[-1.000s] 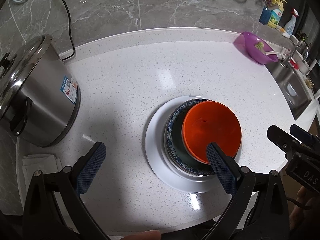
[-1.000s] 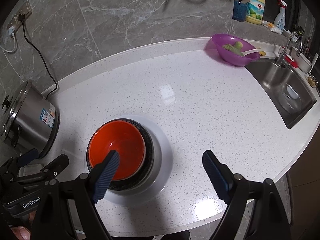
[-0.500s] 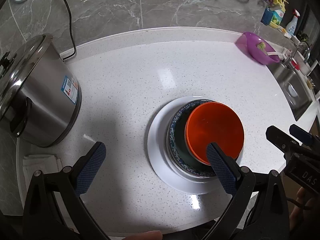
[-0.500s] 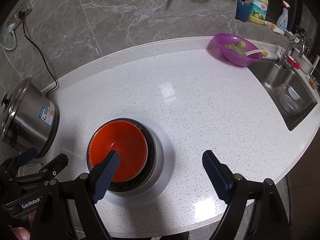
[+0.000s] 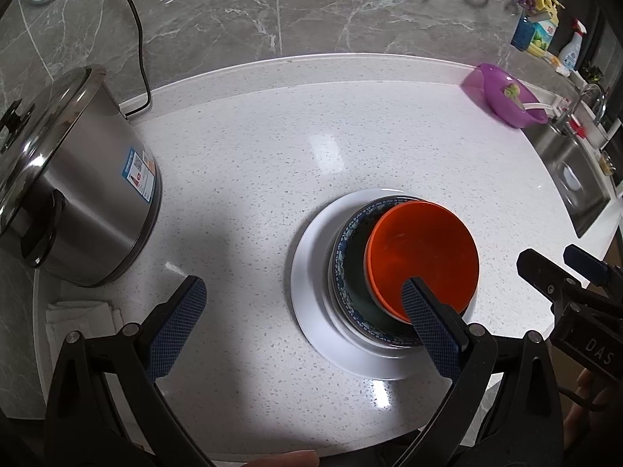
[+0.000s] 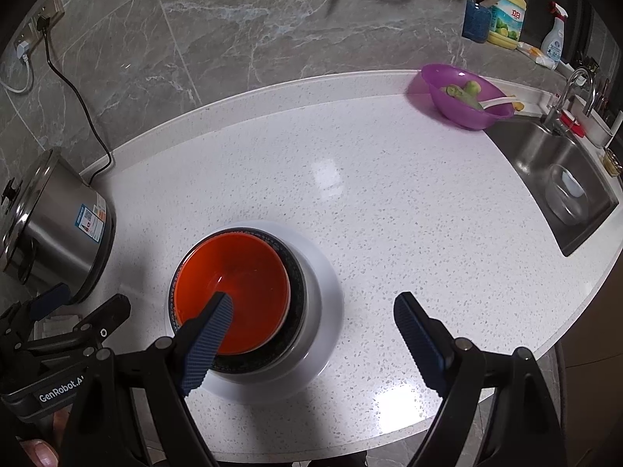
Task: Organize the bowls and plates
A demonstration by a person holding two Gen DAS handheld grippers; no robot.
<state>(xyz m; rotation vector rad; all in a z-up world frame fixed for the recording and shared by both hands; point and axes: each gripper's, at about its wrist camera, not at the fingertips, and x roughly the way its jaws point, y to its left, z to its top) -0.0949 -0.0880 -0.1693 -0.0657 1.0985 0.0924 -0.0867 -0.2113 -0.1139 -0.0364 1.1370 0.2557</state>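
Observation:
An orange bowl [image 5: 422, 257] sits nested in a dark bowl with a blue patterned rim [image 5: 342, 249], and both stand on a white plate [image 5: 311, 299] near the counter's front edge. My left gripper [image 5: 303, 321] hangs open above the stack, its right finger [image 5: 428, 319] overlapping the orange bowl's near rim in the picture. In the right wrist view the orange bowl [image 6: 233, 280], dark bowl [image 6: 298, 288] and white plate [image 6: 327, 311] lie at lower left. My right gripper [image 6: 315, 330] is open and holds nothing, its left finger [image 6: 210, 330] over the bowl.
A lidded steel pot [image 5: 78, 194] stands at the left with a cord running up the wall. A folded white cloth [image 5: 81, 319] lies beside it. A purple bowl [image 6: 467, 97] with vegetables, a sink [image 6: 564, 186] and bottles [image 6: 506, 11] are at the far right.

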